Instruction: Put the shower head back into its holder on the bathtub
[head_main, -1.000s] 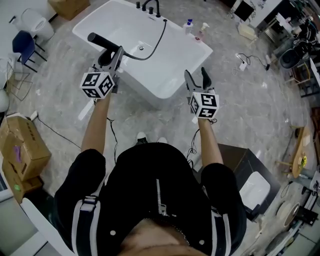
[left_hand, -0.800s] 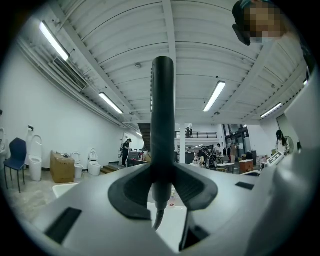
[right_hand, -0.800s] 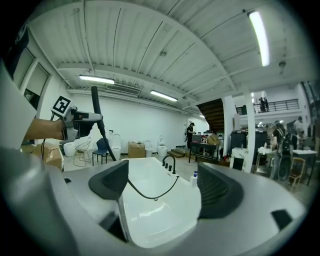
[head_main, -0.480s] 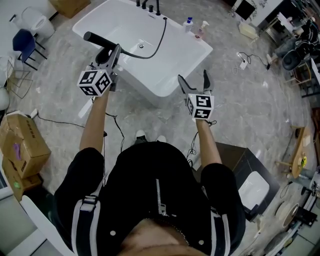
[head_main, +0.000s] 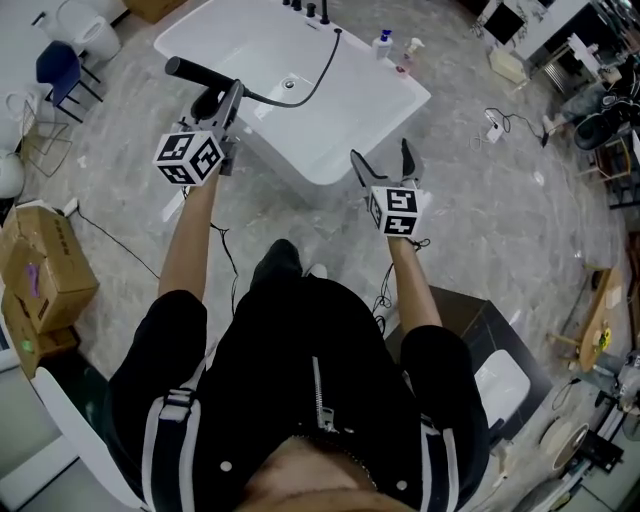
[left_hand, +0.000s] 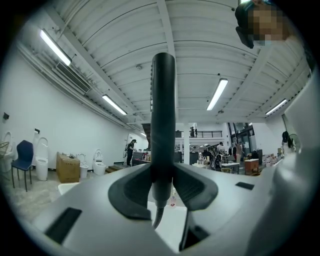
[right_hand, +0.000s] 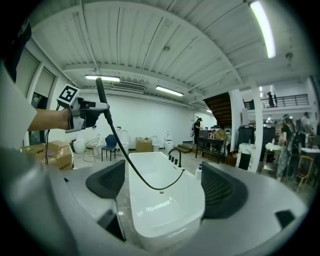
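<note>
Head view: the right gripper (head_main: 380, 156) just spread its fingers (head_main: 360, 168), empty and free to help, while the left gripper (head_main: 221, 98) pinches the shower head (head_main: 195, 72).

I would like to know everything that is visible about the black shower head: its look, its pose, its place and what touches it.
The shower head is a slim, matte black handset shaped like a stick, plastic or coated metal by its look. The left claw is shut on its lower part and holds it nearly upright above the near left end of the white bathtub, not in any holder. A black hose leaves its lower end, sags into the tub and runs to the far rim.
</note>
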